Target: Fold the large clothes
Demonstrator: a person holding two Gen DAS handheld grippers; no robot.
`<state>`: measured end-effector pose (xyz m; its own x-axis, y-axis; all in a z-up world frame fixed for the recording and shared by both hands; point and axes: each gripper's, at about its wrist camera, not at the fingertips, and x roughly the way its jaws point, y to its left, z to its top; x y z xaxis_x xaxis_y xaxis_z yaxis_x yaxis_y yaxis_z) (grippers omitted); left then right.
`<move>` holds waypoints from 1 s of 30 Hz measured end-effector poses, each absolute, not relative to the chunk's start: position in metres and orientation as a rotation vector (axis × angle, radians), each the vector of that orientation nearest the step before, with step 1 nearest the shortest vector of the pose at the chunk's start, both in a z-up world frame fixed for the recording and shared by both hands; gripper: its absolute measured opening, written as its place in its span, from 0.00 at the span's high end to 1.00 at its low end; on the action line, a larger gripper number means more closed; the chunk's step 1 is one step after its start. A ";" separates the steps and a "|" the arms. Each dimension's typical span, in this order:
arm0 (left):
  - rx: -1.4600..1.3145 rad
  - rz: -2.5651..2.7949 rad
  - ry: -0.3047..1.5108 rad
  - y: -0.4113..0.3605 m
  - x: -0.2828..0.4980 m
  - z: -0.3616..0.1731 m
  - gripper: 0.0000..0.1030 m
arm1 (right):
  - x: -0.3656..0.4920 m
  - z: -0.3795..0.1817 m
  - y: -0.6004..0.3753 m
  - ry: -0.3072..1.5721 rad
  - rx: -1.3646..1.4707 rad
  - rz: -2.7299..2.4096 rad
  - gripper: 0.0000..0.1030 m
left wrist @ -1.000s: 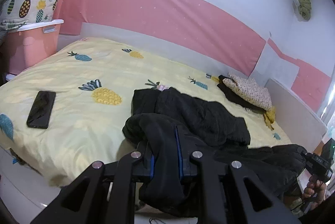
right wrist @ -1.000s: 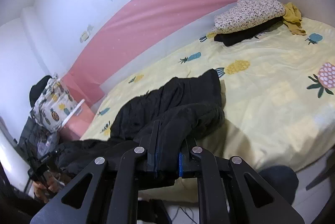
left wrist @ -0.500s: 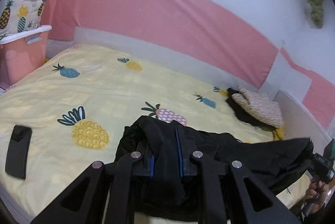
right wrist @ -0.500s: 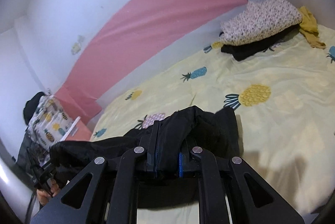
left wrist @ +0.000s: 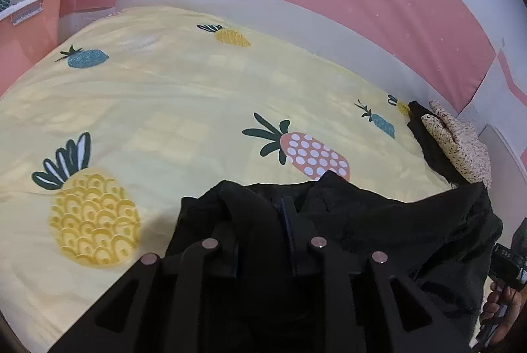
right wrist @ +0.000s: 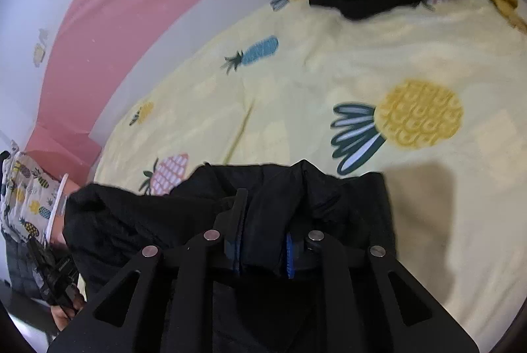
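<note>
Far left: a pink storage bin (left wrist: 29, 23) beside the bed, patterned fabric heaped on top. Across the middle: a yellow pineapple-print bedsheet (left wrist: 184, 96), with a black garment (left wrist: 388, 221) stretched over its near part, carried forward up the bed from the near edge where it lay bunched a second ago. Left gripper (left wrist: 263, 221) at one end of the cloth, jaws just eased apart from a tight pinch, a fold of black fabric still between the fingers. Right gripper (right wrist: 263, 221) at the other end, jaws likewise just loosened, cloth still between them. Far right: a folded stack of clothes (left wrist: 457, 142) against the wall. Likely meaning: one fold laid over, release under way, smoothing or a further fold still ahead.
</note>
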<state>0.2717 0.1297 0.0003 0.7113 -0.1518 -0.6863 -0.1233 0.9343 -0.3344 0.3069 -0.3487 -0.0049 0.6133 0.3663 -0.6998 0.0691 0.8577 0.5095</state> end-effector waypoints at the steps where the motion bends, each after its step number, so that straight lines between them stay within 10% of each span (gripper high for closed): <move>1: -0.370 -0.019 0.786 0.129 0.272 0.000 0.76 | 0.308 -0.009 -0.349 0.909 0.537 0.189 0.80; 8: -0.379 -0.078 0.777 0.136 0.265 0.018 0.69 | 0.294 0.021 -0.373 0.855 0.620 0.337 0.54; 18: -0.427 -0.092 0.606 0.155 0.235 0.067 0.19 | 0.258 0.053 -0.400 0.700 0.592 0.365 0.39; 30: -0.330 -0.174 0.888 0.148 0.300 0.007 0.21 | 0.303 0.002 -0.386 0.880 0.427 0.373 0.39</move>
<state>0.2998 0.1484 0.0074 0.6215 -0.2837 -0.7302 0.0131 0.9358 -0.3524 0.3031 -0.3855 0.0019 0.5834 0.4799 -0.6552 -0.1370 0.8533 0.5030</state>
